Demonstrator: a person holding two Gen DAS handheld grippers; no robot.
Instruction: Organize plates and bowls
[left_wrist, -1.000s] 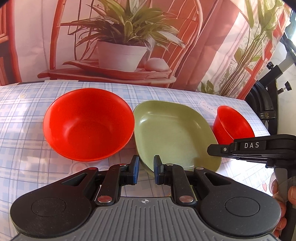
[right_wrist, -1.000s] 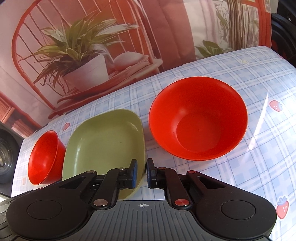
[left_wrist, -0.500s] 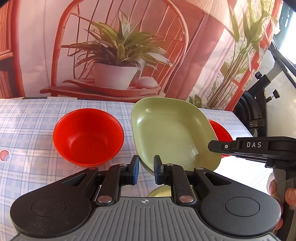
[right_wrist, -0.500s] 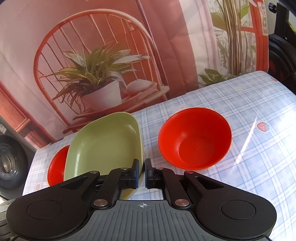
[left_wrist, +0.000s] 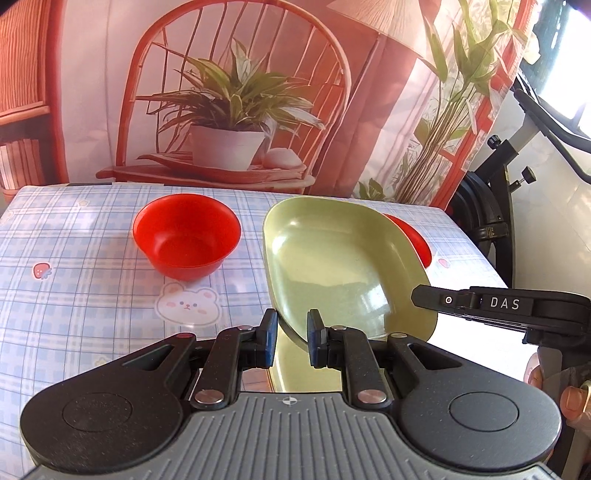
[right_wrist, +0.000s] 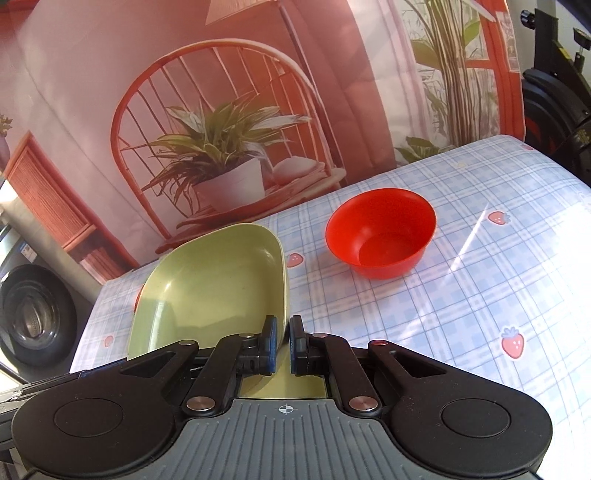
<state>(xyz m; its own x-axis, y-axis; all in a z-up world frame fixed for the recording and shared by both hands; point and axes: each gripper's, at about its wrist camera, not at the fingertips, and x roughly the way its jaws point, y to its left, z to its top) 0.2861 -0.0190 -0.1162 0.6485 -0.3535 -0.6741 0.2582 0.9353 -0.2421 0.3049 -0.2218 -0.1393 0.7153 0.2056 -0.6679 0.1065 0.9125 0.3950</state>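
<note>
Checked tablecloth (left_wrist: 74, 302) spans both views. Green plate (left_wrist: 343, 266) tilted, raised off the cloth, near rim toward 6 o'clock. Red bowl (left_wrist: 186, 236) sits upright on the cloth at 10 o'clock of the plate, well apart. Second red bowl (left_wrist: 413, 236) mostly hidden behind the plate at 2 o'clock. Right gripper (right_wrist: 282, 343) nearly together, clamped on the plate rim. Left gripper (left_wrist: 290, 343) narrowly apart, plate rim between its pads; contact unclear.

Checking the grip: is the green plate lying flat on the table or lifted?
Lifted and tilted: the green plate is clamped by the right gripper, its far edge raised above the table.
</note>
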